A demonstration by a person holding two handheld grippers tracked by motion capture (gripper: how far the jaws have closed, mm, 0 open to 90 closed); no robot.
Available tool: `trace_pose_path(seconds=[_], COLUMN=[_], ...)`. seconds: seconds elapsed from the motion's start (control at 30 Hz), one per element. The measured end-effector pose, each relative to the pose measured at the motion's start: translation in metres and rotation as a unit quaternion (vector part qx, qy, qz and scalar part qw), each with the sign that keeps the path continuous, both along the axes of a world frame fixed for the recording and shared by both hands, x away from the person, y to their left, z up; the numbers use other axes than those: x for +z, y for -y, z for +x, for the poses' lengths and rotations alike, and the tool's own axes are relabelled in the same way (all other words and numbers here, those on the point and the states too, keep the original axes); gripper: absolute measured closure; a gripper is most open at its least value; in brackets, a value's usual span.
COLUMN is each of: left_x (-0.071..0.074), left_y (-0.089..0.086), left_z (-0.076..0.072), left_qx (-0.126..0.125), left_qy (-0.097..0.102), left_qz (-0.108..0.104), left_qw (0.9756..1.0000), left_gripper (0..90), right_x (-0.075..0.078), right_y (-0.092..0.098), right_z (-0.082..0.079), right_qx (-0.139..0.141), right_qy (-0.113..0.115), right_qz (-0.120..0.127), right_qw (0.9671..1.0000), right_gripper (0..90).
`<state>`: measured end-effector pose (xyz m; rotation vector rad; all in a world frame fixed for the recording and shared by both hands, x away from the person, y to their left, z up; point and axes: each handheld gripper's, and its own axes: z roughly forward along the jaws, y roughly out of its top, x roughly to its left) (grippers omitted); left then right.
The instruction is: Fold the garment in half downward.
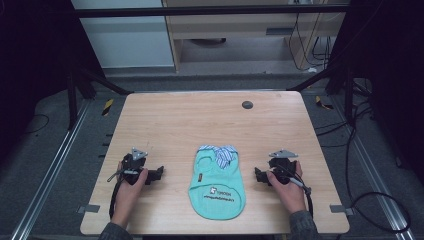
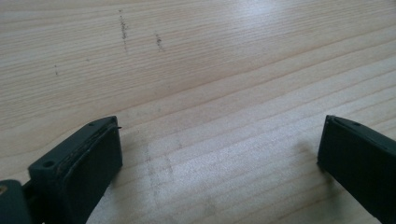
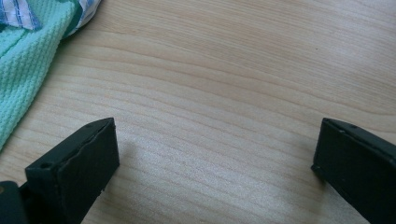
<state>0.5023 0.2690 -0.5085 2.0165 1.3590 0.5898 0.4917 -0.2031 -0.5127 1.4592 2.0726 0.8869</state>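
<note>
Mint garment [image 1: 217, 186] lies flat on the worktop [image 1: 200, 125] between both claws, untouched; left claw [image 1: 159, 174] and right claw [image 1: 259, 175] rest spread wide, empty.

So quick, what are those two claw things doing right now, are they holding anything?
Left gripper: open, holding nothing, bare table between its jaws.
Right gripper: open, holding nothing, beside the green garment without touching it.

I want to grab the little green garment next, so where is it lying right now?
In the high view the green garment lies flat on the wooden table, near its front edge, between the left gripper and the right gripper, touching neither.
</note>
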Motion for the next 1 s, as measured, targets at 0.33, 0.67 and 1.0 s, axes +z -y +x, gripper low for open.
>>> trace_pose_path(seconds=[0.33,0.67,1.0], left_x=[0.000,0.001,0.010], left_y=[0.000,0.000,0.004], left_z=[-0.001,-0.001,-0.009], left_qx=[-0.007,-0.032,-0.045], left_qy=[-0.002,0.004,0.011], left_qz=[0.001,-0.009,-0.015], left_qw=[1.0000,0.9994,0.9988], left_gripper=[0.0,2.5,3.5], right_x=[0.000,0.000,0.000], right_y=[0.000,0.000,0.001], right_z=[0.000,0.000,-0.002], right_qx=[0.001,0.002,0.004], right_qy=[0.001,0.001,0.004], right_qz=[-0.001,-0.001,0.001], right_qw=[1.0000,1.0000,1.0000], right_gripper=[0.3,0.4,2.6])
